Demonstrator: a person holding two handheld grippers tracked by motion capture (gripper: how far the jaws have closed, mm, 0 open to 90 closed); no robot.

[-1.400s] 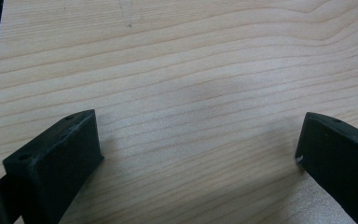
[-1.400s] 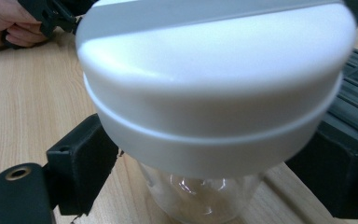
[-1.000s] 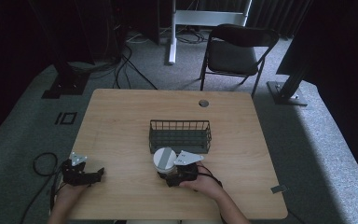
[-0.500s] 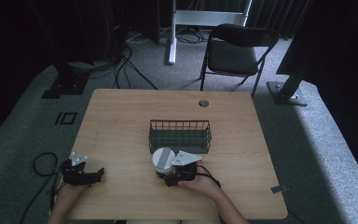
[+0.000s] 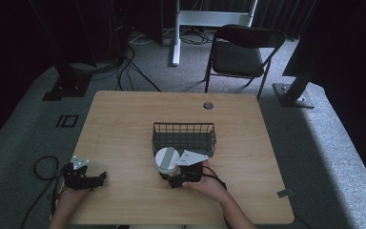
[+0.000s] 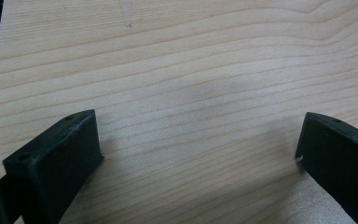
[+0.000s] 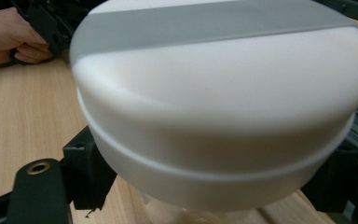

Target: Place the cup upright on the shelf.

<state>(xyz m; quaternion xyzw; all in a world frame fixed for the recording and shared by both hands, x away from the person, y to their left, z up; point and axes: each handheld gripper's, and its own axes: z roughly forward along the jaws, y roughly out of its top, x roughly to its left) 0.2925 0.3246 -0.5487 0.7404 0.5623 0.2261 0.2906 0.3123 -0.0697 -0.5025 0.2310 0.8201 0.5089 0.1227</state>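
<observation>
Left tool (image 5: 94, 179) is rested at the near left corner of the counter (image 5: 124, 124), jaws spread over bare wood, nothing held. Further right, near the middle, the white lidded jar (image 5: 166, 160) is pinched by the right tool (image 5: 171, 177) below its broad cap, just in front of the wire basket (image 5: 185, 137). Smooth, stiff plastic is judged likely, light and slippery; a grip under the cap rim is advised.

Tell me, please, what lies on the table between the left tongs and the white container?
Nothing: in the high view only bare wooden table separates the left tongs from the white container.
</observation>
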